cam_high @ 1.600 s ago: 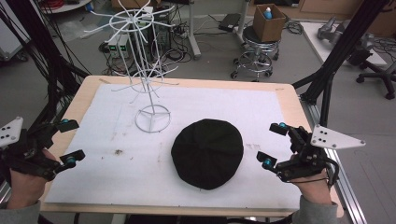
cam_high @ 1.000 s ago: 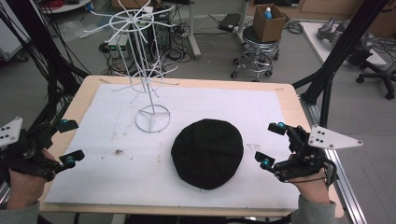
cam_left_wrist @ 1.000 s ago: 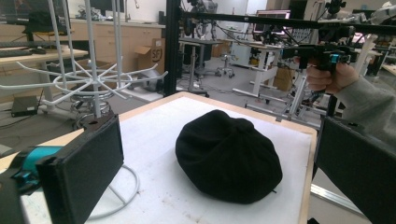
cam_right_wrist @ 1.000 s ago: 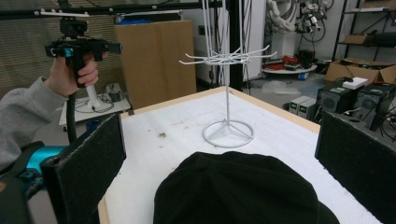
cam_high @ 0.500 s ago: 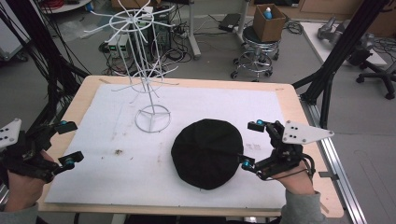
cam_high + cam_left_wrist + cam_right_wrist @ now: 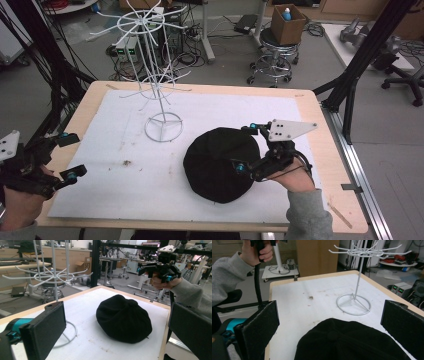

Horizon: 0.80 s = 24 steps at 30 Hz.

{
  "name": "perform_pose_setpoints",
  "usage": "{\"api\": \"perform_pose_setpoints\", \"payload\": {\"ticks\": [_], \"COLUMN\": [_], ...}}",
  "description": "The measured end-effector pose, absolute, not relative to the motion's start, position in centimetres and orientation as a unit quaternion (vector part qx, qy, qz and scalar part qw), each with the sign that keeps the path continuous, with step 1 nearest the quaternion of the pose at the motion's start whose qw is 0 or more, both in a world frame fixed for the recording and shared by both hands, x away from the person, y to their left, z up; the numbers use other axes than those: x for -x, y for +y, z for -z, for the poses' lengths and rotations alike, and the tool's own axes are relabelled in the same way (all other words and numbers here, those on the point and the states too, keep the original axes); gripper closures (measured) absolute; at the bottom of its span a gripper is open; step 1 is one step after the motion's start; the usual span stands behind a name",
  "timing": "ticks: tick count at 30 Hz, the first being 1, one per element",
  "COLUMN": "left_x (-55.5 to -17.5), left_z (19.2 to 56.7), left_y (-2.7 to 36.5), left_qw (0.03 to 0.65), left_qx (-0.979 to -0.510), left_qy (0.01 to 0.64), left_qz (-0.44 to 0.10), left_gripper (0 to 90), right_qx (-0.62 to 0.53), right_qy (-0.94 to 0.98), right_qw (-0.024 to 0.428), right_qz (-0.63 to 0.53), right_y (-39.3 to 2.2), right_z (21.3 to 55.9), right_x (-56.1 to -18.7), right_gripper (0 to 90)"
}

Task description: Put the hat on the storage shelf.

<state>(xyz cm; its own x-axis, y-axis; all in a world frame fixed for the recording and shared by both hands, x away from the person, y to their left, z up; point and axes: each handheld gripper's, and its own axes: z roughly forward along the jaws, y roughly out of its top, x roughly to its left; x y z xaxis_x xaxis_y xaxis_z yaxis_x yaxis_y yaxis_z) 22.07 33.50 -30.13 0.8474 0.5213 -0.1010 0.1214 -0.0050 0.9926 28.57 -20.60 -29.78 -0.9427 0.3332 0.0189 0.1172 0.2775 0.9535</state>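
Leftward has come the right hand-held gripper (image 6: 246, 147), jaws wide over the black cap (image 6: 220, 164); left hand-held gripper (image 6: 70, 156) open, empty.

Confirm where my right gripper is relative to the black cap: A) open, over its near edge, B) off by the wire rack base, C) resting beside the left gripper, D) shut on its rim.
A: the right gripper hangs at the black cap with its jaws spread wide and the cap's crown between them in the right gripper view.

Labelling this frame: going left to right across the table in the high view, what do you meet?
Left tongs → white wire rack → black cap → right tongs.
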Motion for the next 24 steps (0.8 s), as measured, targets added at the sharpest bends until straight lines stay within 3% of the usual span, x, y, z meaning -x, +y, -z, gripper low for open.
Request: {"api": "perform_pose_setpoints", "payload": {"ticks": [24], "left_x": [-21.5], "left_z": [30.2], "left_y": [34.0], "left_qw": [0.662], "left_qx": [-0.693], "left_qy": [0.239], "left_qz": [-0.154], "left_gripper": [1.8], "right_qx": [-0.119], "right_qy": [0.825], "right_qw": [0.078], "right_qz": [-0.547], "right_y": [-18.0], "right_z": [32.5], "right_x": [-31.9], "right_gripper": [0.8]}}
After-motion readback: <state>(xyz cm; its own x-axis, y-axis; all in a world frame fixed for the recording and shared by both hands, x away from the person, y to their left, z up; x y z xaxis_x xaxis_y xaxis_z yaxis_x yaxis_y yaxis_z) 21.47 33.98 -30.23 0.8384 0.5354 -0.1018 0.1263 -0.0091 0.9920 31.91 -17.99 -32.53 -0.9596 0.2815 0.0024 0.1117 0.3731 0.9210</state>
